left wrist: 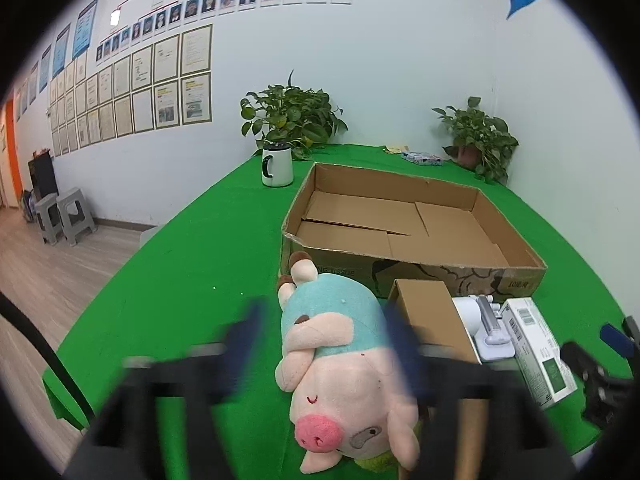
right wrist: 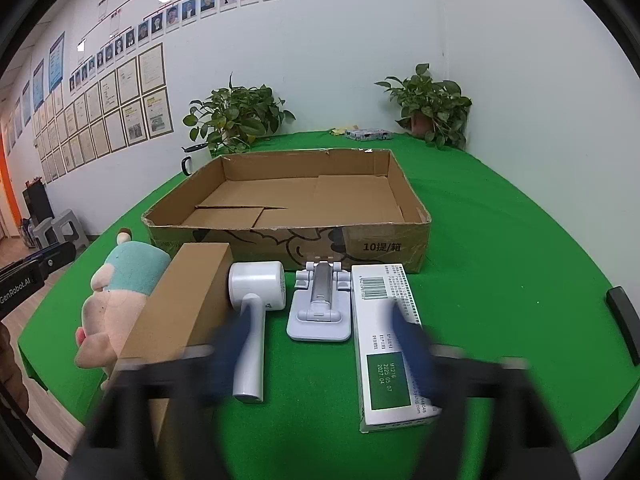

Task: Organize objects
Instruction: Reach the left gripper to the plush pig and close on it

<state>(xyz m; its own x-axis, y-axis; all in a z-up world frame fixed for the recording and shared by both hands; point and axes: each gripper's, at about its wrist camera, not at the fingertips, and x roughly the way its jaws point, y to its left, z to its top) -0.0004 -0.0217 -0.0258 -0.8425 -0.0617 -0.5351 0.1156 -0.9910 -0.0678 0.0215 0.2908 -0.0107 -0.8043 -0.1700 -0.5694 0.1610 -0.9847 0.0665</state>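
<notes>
Left wrist view: the left gripper [left wrist: 320, 344] is tilting downward, fingers spread wide around the plush pig [left wrist: 340, 364] lying on the green surface [left wrist: 180, 280]. The right gripper [right wrist: 324, 344] is likewise angling down, fingers open, holding nothing, above the white handheld device [right wrist: 256, 320] and white carton [right wrist: 390, 344] before the cardboard tray [right wrist: 288, 236].

table cloth [right wrist: 500, 240]: bright green, plain
my carton [right wrist: 400, 248]: brown card, black cartoon line drawing and black print on its front
plush pig [left wrist: 344, 380]: pale pink, teal shirt, brown hoof tips, deeper pink snout
small box [right wrist: 184, 312]: plain brown
lint shaver [right wrist: 256, 304]: white
phone stand [right wrist: 320, 304]: white, silver centre strip
flat packet [right wrist: 390, 344]: white, dark green panel, black barcode
mug [left wrist: 277, 165]: white, black handle
my fingers [right wrist: 412, 356]: dark blue
</notes>
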